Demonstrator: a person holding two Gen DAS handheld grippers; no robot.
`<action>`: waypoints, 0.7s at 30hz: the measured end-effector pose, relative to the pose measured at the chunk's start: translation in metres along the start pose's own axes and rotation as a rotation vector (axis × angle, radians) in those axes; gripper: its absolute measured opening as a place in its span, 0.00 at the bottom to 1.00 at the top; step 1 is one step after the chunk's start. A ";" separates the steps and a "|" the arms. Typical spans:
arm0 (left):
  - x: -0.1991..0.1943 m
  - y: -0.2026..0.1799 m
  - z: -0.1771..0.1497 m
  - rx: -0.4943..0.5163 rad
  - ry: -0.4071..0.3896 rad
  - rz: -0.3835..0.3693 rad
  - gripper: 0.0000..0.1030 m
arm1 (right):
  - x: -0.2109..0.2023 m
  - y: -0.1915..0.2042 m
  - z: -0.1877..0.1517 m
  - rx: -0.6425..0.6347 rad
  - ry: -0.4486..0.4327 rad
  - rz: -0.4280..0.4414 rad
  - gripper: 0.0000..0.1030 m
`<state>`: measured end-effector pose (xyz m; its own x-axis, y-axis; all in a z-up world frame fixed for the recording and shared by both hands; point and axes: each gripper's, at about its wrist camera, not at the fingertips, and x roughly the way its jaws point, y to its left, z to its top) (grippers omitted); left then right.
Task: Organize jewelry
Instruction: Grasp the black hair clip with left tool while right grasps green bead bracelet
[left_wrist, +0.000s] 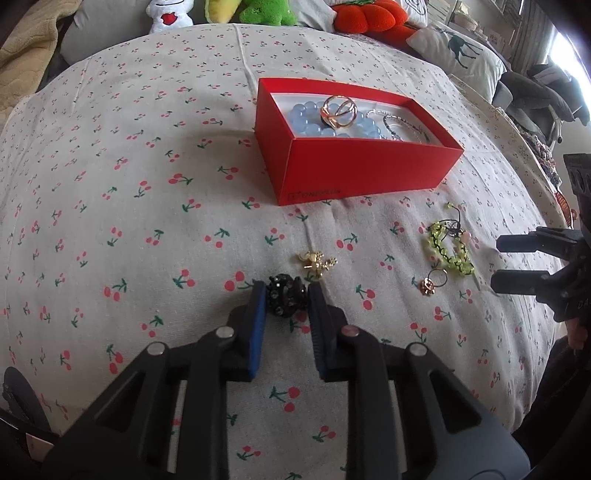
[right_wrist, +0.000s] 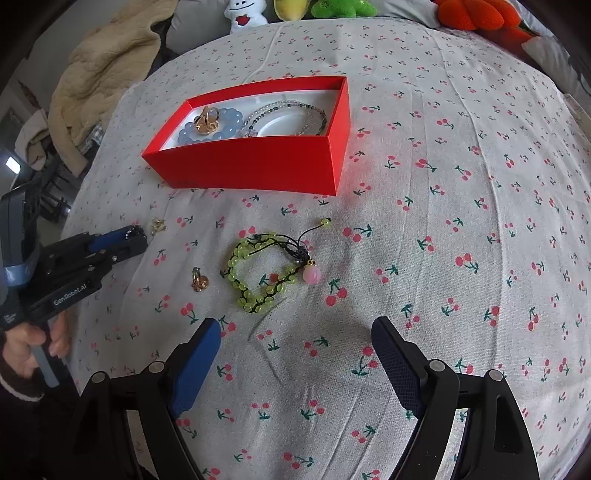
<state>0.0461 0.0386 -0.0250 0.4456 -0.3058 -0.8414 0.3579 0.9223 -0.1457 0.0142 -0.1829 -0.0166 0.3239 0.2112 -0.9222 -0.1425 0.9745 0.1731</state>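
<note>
Left wrist view, centre-low: left gripper (left_wrist: 287, 300) pads pinch black studded ring (left_wrist: 287, 301); right gripper (right_wrist: 295, 354) open, empty. Risk: ring squirts out of the narrow tip grip on lifting.

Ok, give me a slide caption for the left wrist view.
Left gripper fingers closed around a black ring on the cherry-print cloth, red box of jewelry beyond.
</note>
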 end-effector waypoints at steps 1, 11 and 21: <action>-0.001 0.001 0.000 -0.005 -0.002 0.002 0.22 | 0.000 0.000 0.001 0.001 0.000 0.001 0.82; -0.013 0.003 0.001 -0.048 -0.009 0.028 0.22 | -0.006 -0.009 0.024 0.091 -0.036 0.026 0.68; -0.013 0.009 -0.002 -0.082 0.019 0.032 0.22 | 0.024 -0.006 0.037 0.096 0.031 -0.010 0.34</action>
<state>0.0416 0.0518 -0.0162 0.4402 -0.2723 -0.8556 0.2747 0.9481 -0.1604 0.0573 -0.1805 -0.0266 0.2957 0.2005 -0.9340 -0.0483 0.9796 0.1950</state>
